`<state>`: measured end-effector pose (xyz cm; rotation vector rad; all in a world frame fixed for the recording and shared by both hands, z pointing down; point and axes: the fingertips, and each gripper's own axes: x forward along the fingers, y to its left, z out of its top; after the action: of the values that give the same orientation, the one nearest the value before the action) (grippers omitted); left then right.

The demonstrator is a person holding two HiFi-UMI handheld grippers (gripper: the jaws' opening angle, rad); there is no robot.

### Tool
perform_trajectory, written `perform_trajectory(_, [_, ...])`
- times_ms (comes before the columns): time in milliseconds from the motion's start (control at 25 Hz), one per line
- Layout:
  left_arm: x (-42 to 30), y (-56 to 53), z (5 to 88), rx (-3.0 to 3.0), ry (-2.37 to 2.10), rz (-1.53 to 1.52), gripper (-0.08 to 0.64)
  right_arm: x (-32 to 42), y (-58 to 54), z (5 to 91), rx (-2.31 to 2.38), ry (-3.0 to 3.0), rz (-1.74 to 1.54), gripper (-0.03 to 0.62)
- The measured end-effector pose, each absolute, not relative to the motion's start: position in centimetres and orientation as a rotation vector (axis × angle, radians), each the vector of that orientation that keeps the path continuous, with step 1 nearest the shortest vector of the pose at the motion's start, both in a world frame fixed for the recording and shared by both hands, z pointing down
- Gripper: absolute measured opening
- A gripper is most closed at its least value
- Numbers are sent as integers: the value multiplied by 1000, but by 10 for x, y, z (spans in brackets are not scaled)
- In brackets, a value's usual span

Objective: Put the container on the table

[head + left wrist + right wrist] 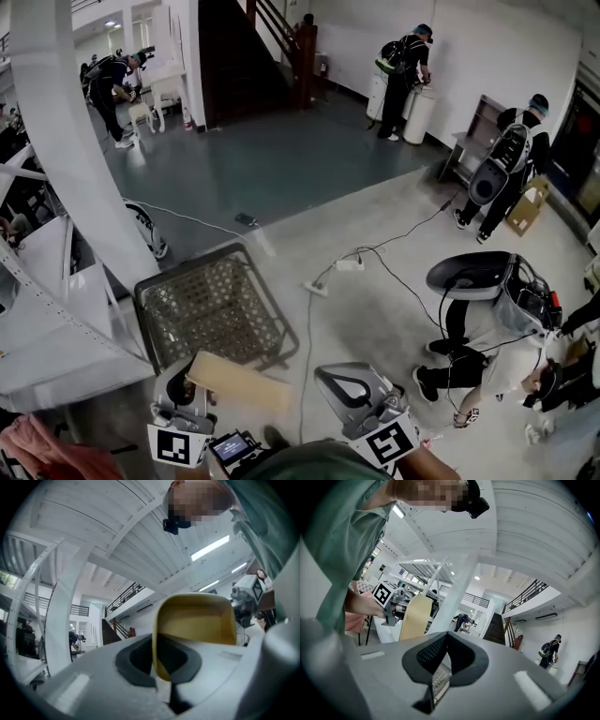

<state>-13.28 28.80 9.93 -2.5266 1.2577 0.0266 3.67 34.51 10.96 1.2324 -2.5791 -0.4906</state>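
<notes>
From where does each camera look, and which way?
Head view: on the person's head, facing steeply down at the wire basket; left gripper and right gripper show.
Left gripper view: along jaws shut on the container; green shirt shows.
Right gripper view: along shut jaws, towards the staircase; green shirt shows.
Shared: all see the container.

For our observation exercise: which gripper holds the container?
The left gripper, fingers pinching the wall of the tan container; the right gripper is closed on nothing.

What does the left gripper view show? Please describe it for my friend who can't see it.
The left gripper is shut on the edge of a yellow container, whose open inside faces the camera. Far behind it is a dark staircase.
</notes>
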Motion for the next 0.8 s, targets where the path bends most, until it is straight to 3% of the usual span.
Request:
perform_trajectory(360, [-166,251,111,-2567,1245,54,2,4,315,117,1253,-2542,-468,5])
perform_trajectory(800, [-138,222,116,-2549,1345,-38,2,36,266,120,1174,-2635,-452,5])
